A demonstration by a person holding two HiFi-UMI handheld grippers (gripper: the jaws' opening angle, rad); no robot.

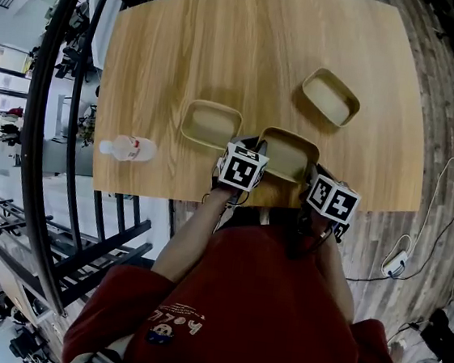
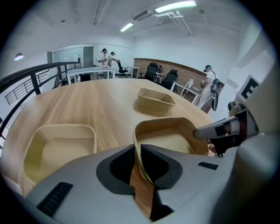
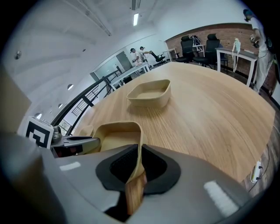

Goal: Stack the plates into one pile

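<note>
Three beige, rounded-rectangle plates lie on the wooden table [image 1: 226,46]. The nearest plate [image 1: 289,153] sits at the table's front edge between both grippers. My left gripper [image 1: 256,152] is shut on its left rim; in the left gripper view the thin wall of this plate [image 2: 175,135] is pinched between the black pads of the gripper [image 2: 139,164]. My right gripper [image 1: 313,175] is shut on the right rim, and the right gripper view shows the plate [image 3: 116,135] clamped in that gripper [image 3: 136,168]. A second plate [image 1: 210,123] [image 2: 57,148] lies just left. The third plate [image 1: 331,96] [image 2: 155,99] [image 3: 149,94] lies farther back right.
A clear water bottle [image 1: 129,148] lies on its side near the table's front left corner. A black railing [image 1: 63,117] curves along the left. A white cable [image 1: 444,209] and plug lie on the floor at the right. People, desks and chairs [image 2: 162,72] stand far behind.
</note>
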